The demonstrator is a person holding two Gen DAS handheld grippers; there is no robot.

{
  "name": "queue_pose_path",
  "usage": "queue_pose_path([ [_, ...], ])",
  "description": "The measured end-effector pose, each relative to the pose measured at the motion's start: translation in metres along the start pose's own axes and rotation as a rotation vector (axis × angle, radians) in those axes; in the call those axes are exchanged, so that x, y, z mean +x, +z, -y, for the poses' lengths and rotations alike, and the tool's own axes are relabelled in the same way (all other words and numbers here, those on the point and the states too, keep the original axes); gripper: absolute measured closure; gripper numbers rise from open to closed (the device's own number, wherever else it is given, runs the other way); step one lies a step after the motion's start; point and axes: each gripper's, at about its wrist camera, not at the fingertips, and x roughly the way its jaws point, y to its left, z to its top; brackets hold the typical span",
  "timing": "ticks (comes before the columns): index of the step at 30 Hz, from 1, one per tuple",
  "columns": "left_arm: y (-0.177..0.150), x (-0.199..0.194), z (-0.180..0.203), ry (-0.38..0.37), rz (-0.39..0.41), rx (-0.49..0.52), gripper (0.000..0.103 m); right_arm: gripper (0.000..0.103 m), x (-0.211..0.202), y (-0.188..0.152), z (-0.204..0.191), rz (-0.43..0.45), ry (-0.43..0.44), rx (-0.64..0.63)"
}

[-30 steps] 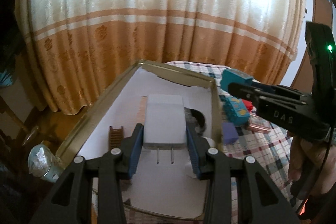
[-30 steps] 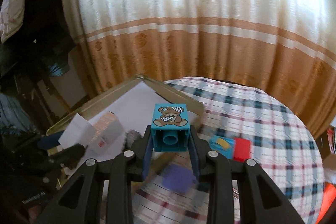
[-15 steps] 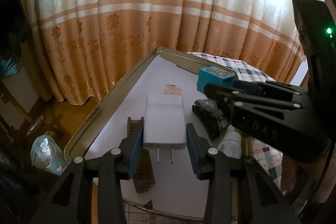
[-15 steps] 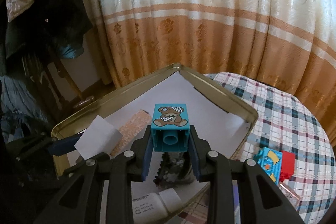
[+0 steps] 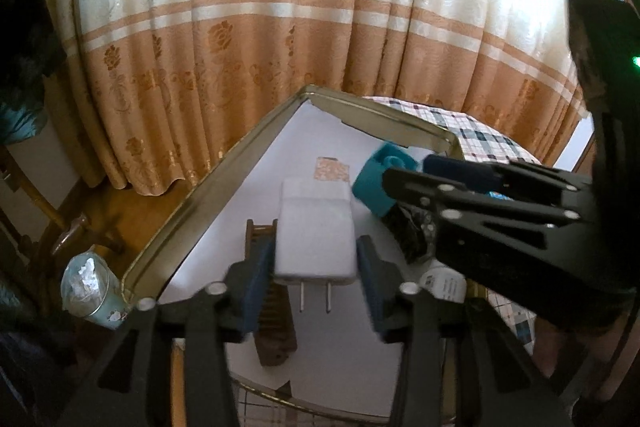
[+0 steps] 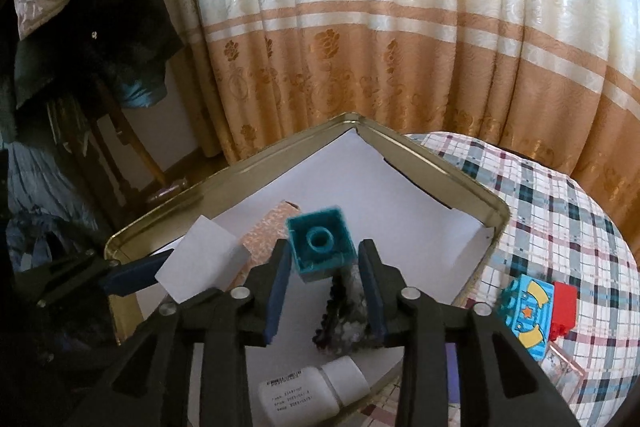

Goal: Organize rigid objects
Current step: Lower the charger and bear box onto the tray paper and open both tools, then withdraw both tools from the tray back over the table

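Observation:
A gold metal tray (image 5: 208, 183) lined with white paper sits at the table's left; it also shows in the right wrist view (image 6: 448, 183). My left gripper (image 5: 316, 263) stands over the tray with its jaws parted a little around a white two-prong charger (image 5: 316, 227). My right gripper (image 6: 324, 267) is open over the tray. A teal toy block (image 6: 320, 245) tips and drops free between its jaws, hollow underside toward the camera. The block also shows in the left wrist view (image 5: 374, 183), in front of the right gripper's fingers.
In the tray lie a brown comb (image 5: 272, 307), a pink patterned box (image 6: 266, 231), a dark glittery lump (image 6: 348, 315) and a white bottle (image 6: 316, 393). On the plaid tablecloth (image 6: 560, 211) lie a teal star block (image 6: 528, 315) and a red block (image 6: 564, 307). A glass (image 5: 90, 291) stands left of the tray.
Both grippers' jaws have widened. The teal block has slipped out of my right gripper and tipped forward. The charger has come loose between my left jaws, and both grippers moved further over the tray.

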Motion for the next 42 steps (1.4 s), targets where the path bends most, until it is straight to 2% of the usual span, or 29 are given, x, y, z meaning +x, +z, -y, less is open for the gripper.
queue_pose_path([
  [1, 0.0, -0.003, 0.0, -0.004, 0.01, -0.002, 0.043, 0.058, -0.004, -0.001, 0.002, 0.005, 0.003, 0.006],
  [3, 0.0, -0.008, 0.002, -0.009, 0.026, -0.005, 0.037, 0.053, -0.013, -0.003, 0.007, 0.014, -0.004, 0.021],
  [8, 0.0, -0.012, 0.007, -0.034, 0.038, -0.01, 0.033, 0.047, -0.046, -0.023, 0.041, 0.036, -0.066, 0.092],
  [12, -0.001, -0.015, 0.015, -0.056, 0.049, -0.012, 0.03, 0.047, -0.058, -0.049, 0.07, -0.001, -0.141, 0.159],
  [16, -0.002, -0.016, 0.02, -0.056, 0.056, -0.017, 0.018, 0.047, -0.056, -0.066, 0.083, -0.041, -0.157, 0.192],
  [22, 0.0, -0.018, 0.023, -0.053, 0.063, -0.016, 0.005, 0.047, -0.033, -0.065, 0.071, -0.097, -0.136, 0.164],
  [26, 0.005, -0.015, 0.023, -0.048, 0.058, -0.026, 0.005, 0.047, -0.013, -0.066, 0.069, -0.157, -0.157, 0.16],
  [32, 0.008, -0.015, 0.021, -0.045, 0.058, -0.033, 0.005, 0.047, 0.007, -0.065, 0.067, -0.187, -0.16, 0.156],
  [34, 0.008, -0.015, 0.021, -0.047, 0.059, -0.031, 0.005, 0.055, 0.007, -0.065, 0.067, -0.183, -0.164, 0.154],
  [37, 0.011, -0.016, 0.025, -0.058, 0.063, -0.015, 0.005, 0.059, -0.003, -0.069, 0.069, -0.167, -0.128, 0.164],
  [42, 0.014, -0.018, 0.048, -0.091, 0.068, 0.024, 0.005, 0.06, -0.039, -0.081, 0.078, -0.108, -0.142, 0.195],
])
